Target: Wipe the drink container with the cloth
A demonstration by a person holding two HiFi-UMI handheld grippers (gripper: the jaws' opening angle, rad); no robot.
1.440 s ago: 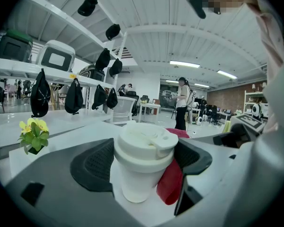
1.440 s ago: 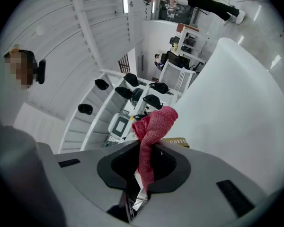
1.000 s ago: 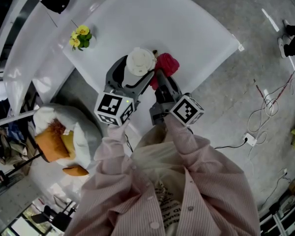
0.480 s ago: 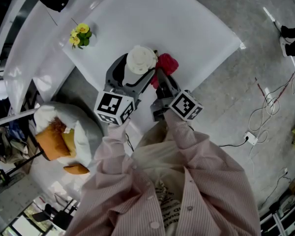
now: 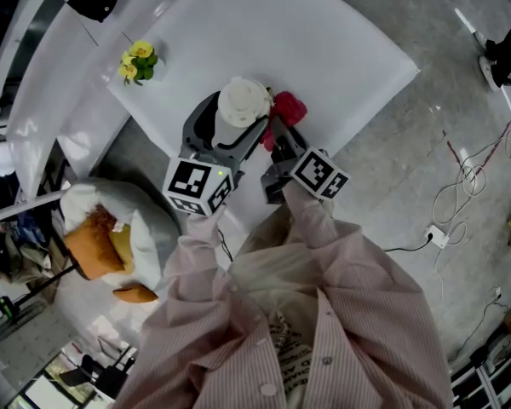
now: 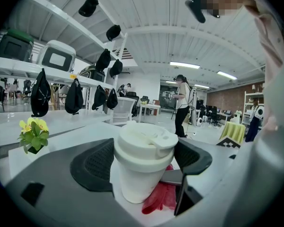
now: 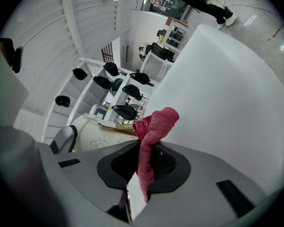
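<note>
Left jaws: the left gripper (image 6: 142, 162) has its two dark pads closed in on the drink container (image 6: 143, 167), one at each side. It's held!
Right jaws: the right gripper (image 7: 144, 167) is pinched tight on the cloth (image 7: 154, 126). A red bunch sticks out past the tips and a strip hangs down between them.
Container: white and lidded, upright on the white table (image 5: 324, 41), with the cloth right against its right side.
Count: one container, one cloth, two grippers, and one small bunch of yellow flowers (image 5: 139, 62).
Hard to see: from the head view the lid covers the container's wall. In the right gripper view the container peeks out from behind the left-hand jaw, only partly shown. Whether the cloth presses on the wall or just lies beside it, I cannot tell.
Edges: the container stands close to the table's near edge, by the person's sleeves.
Open room: bare white tabletop stretches beyond the container and to the right. The flowers sit well apart near the left edge.
</note>
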